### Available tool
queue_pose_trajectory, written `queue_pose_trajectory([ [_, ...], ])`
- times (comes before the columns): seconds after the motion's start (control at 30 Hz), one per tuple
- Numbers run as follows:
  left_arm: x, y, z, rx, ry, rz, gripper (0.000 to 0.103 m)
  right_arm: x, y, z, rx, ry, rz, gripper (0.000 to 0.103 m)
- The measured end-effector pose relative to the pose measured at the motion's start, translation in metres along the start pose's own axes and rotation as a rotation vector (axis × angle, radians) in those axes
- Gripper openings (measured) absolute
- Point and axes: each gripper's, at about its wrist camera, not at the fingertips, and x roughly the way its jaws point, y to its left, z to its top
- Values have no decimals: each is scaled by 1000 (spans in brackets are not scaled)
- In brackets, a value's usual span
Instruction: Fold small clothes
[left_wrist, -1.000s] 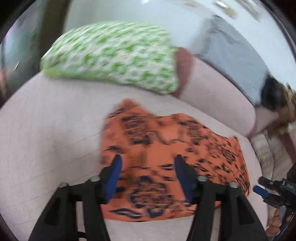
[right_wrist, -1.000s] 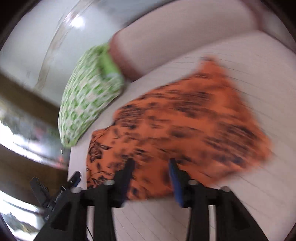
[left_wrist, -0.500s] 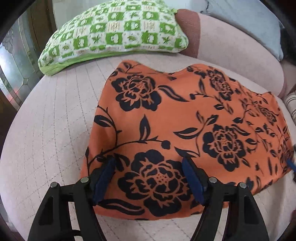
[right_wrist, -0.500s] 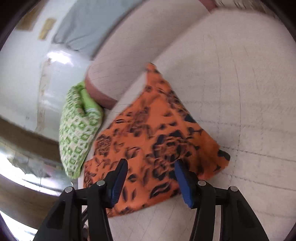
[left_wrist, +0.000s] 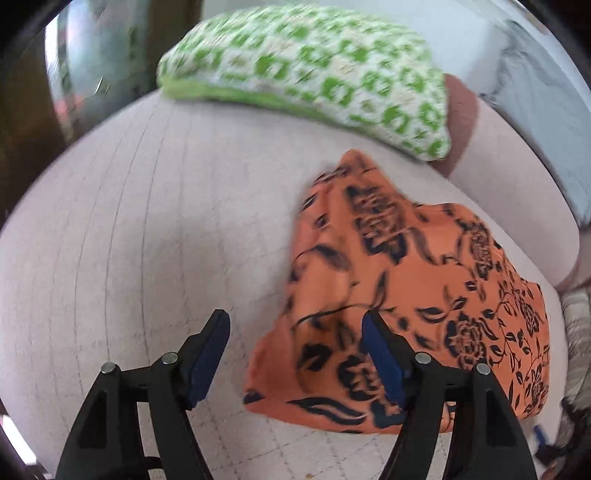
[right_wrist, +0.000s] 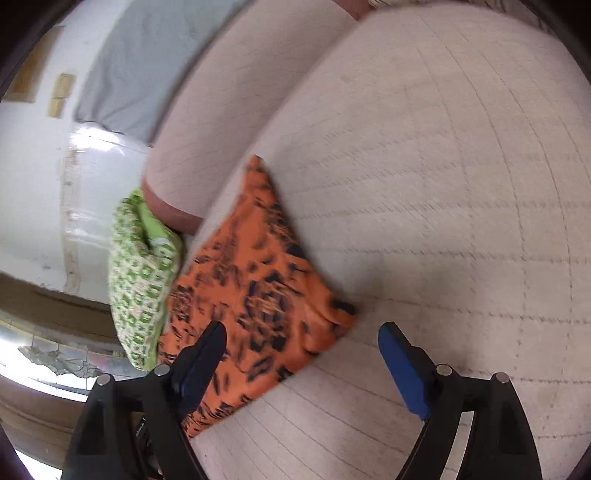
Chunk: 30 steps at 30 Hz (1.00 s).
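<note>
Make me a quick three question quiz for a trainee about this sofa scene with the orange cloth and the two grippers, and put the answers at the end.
1. True or false: the right gripper is clamped on the orange cloth.
2. Multiple choice: what lies just beyond the far end of the cloth? A) a green and white pillow B) a laundry basket C) a folded towel
3. Fill in: the cloth lies on the sofa seat and carries a black ____ print.

Key
1. False. Its jaws have just been opening and stand wide, with only a corner of the cloth between them.
2. A, the pillow.
3. Flower.
</note>
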Motion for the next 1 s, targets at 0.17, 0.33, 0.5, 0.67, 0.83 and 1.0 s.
queue_pose_trajectory([
  [0.17,12,19,-7,-94,91,-46,75,33,-11,1,82,87,88,84],
  [0.33,16,5,-10,-59,122,-161,82,58,-4,5,108,84,156,79],
  [0.5,25,-13,-5,3,80,-120,83,86,12,3,95,86,223,68],
  [0.67,27,-20,1,24,34,-99,34,111,29,-8,12,74,143,22],
  [0.83,11,-19,6,14,-14,-146,23,91,59,-14,-113,-18,103,17],
  [1.0,-9,-23,4,21,-71,-211,22,63,90,-33,-256,-127,60,15],
])
